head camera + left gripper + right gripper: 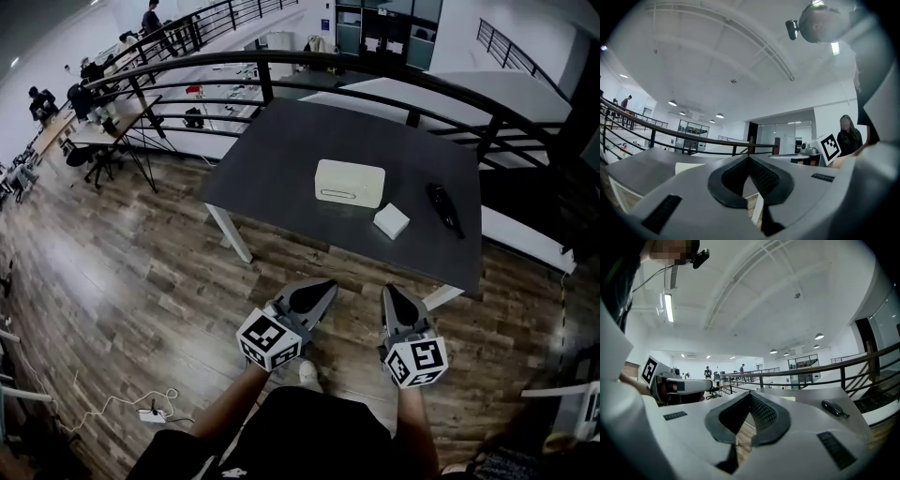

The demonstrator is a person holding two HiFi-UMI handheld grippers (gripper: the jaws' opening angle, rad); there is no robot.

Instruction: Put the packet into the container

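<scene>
Both grippers were held level, side by side: left gripper [319,292] and right gripper [396,298], jaws closed, empty.

This is a big open-plan office or lab hall with railed galleries. Straight ahead of the fingers [314,298] a dark desk [281,150] stands on a wood-plank floor [122,272]. Just beyond it a black railing [309,61] curves along the floor's edge. Far to the left of the fingers, past that railing, people [42,101] sit at long desks [70,127] crowded with gear. Far ahead are glass-fronted rooms [389,28]. The walls are white, and the high white ceiling carries round lamps [672,102] and a strip light [668,307]. Left of the fingers and nearer the person, a power strip [152,413] lies on the floor with its cable.
</scene>
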